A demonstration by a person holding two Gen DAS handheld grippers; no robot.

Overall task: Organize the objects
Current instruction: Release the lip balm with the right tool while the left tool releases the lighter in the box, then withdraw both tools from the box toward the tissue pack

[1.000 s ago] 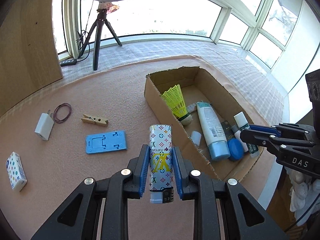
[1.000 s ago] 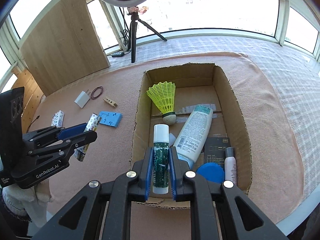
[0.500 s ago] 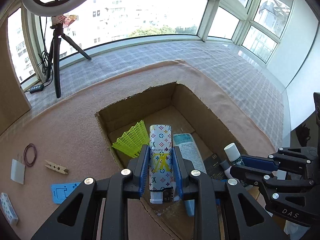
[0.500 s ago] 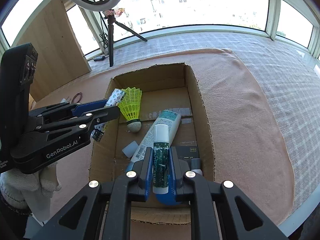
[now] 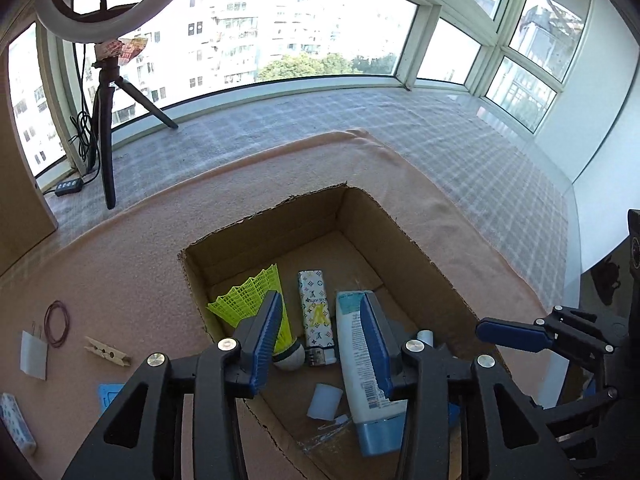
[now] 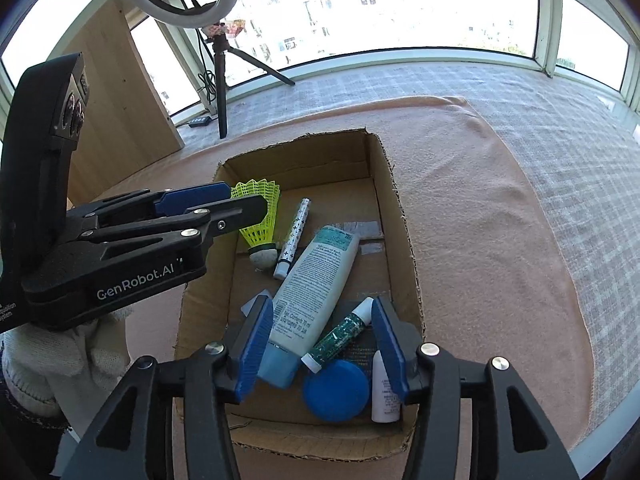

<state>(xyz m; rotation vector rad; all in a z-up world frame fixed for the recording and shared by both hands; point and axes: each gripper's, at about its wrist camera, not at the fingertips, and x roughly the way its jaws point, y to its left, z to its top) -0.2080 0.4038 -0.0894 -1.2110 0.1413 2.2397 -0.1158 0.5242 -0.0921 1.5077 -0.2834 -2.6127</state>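
Your left gripper [image 5: 322, 340] fills the lower frame, its ribbed blue pads opening with nothing pressed between them; the slim patterned white lighter [image 5: 316, 318] lies loose on the box floor beyond them, long axis running away up the frame; beside it rest a yellow mesh shuttlecock [image 5: 256, 308] and a smooth white plastic tube with a pale blue cap [image 5: 360, 364]. Your right gripper [image 6: 322, 344], at lower centre of its view, also spreads empty; the green speckled stick with a white cap [image 6: 340, 334] lies slantwise between the pads, untouched, by a round blue lid [image 6: 335, 396]. All sit inside the rough brown cardboard box [image 6: 404, 240]. A wooden clothespin [image 5: 107, 352], lower left on the pink cloth, looks nearer your left hand.
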